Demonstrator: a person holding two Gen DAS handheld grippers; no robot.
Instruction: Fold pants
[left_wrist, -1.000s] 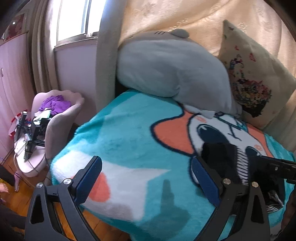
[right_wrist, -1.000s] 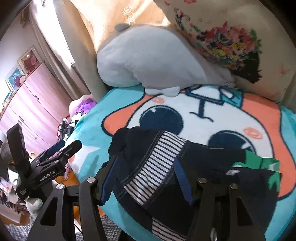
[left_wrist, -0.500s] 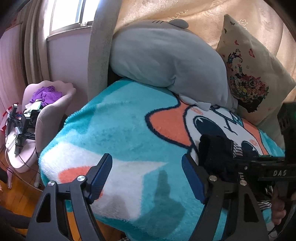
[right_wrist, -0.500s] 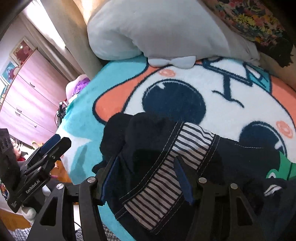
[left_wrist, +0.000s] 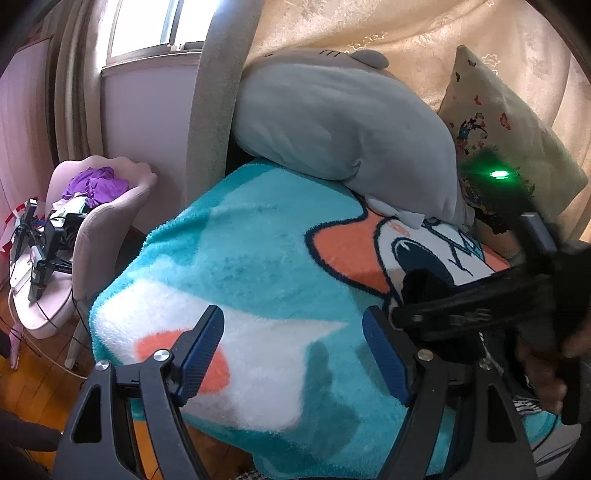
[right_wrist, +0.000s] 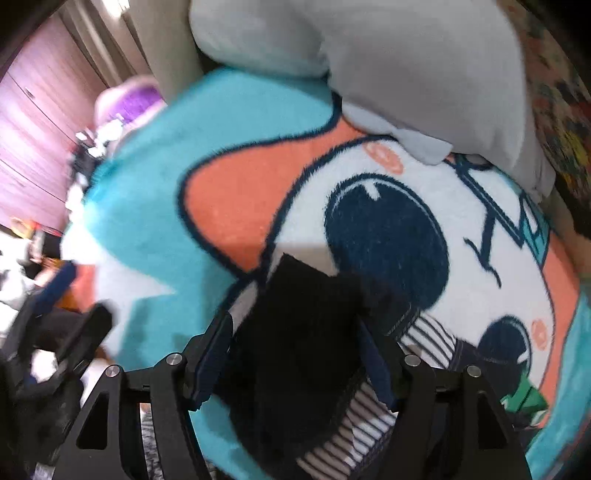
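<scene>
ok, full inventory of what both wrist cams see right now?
pants: 1, dark with striped lining, on the blanket, between the right fingers
blanket: 1, teal with orange and white cartoon face, covers the bed
plush pillow: 1, grey, at the head of the bed
cushion: 1, cream with floral print, right of the plush
chair: 1, pale pink, left of the bed, purple clothes on it
left gripper: open, above bare blanket
right gripper: open, straddling the pants

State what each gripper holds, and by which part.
Left gripper: nothing, open over the blanket. Right gripper: open around the pants' dark folded end, not clamped.
</scene>
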